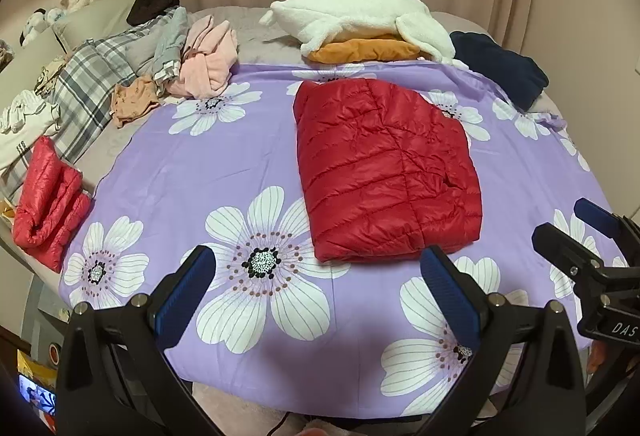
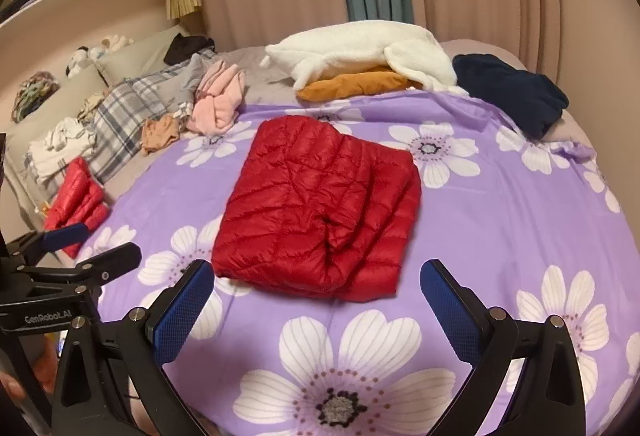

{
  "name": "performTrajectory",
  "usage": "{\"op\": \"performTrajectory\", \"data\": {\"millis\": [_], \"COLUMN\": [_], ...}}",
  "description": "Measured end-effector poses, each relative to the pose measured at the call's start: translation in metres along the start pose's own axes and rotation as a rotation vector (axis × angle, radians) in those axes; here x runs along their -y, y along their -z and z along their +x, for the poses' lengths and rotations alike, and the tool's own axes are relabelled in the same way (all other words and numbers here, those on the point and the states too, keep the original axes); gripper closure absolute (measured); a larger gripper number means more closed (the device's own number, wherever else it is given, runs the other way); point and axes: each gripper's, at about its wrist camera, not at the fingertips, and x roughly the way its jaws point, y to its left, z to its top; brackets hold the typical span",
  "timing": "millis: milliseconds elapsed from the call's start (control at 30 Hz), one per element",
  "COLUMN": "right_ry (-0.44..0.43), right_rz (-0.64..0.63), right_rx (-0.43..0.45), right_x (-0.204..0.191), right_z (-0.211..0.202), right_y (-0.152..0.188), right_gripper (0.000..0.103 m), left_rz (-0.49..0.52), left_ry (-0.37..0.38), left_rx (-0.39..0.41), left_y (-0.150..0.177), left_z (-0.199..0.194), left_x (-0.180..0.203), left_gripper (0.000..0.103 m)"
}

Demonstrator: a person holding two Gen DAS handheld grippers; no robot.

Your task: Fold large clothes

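My left gripper [image 1: 318, 284] and right gripper [image 2: 316, 298] are both wide open and empty. The red jacket [image 2: 316, 211] lies folded on the flowery sheet [image 2: 500, 220]. It looks puffy, light and slippery, so I'd grab its thick folded edge.

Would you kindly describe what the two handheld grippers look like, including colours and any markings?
Both grippers are black, angular frames with silver bolts. The left gripper and right gripper each carry two flat fingers faced with textured blue pads. White lettering marks the bodies: "GenRobot.AI" on the left gripper, "DAS" on the right.
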Motion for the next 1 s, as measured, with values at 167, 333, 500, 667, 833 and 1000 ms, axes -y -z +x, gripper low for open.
{"op": "performTrajectory", "data": {"millis": [167, 333, 500, 667, 833, 1000], "right_ry": [0.002, 0.003, 0.003, 0.001, 0.001, -0.004], "right_rz": [-0.003, -0.005, -0.003, -0.004, -0.005, -0.009], "right_rx": [-0.006, -0.004, -0.006, -0.006, -0.005, 0.000], "right_x": [0.0013, 0.0007, 0.0014, 0.0019, 0.0014, 0.0027], "right_z": [0.0020, 0.0016, 0.0020, 0.0020, 0.0016, 0.0020], "right_y": [-0.0001, 0.0003, -0.0002, -0.0003, -0.0002, -0.0032], "right_gripper": [0.001, 0.001, 0.001, 0.001, 0.001, 0.001], "left_rz": [0.007, 0.016, 0.018, 0.012, 0.013, 0.019], "left_ry": [-0.005, -0.005, -0.007, -0.002, -0.005, -0.008], "left_rx": [-0.006, -0.003, -0.008, -0.009, -0.004, -0.004], "left_y": [0.0009, 0.0010, 0.0023, 0.0025, 0.0030, 0.0029], "left_z": [0.0010, 0.0004, 0.0020, 0.0018, 0.0003, -0.0005], "left_x": [0.0029, 0.0047, 0.0072, 0.0069, 0.0079, 0.0092], "left_gripper": [0.000, 0.000, 0.000, 0.000, 0.000, 0.000]}}
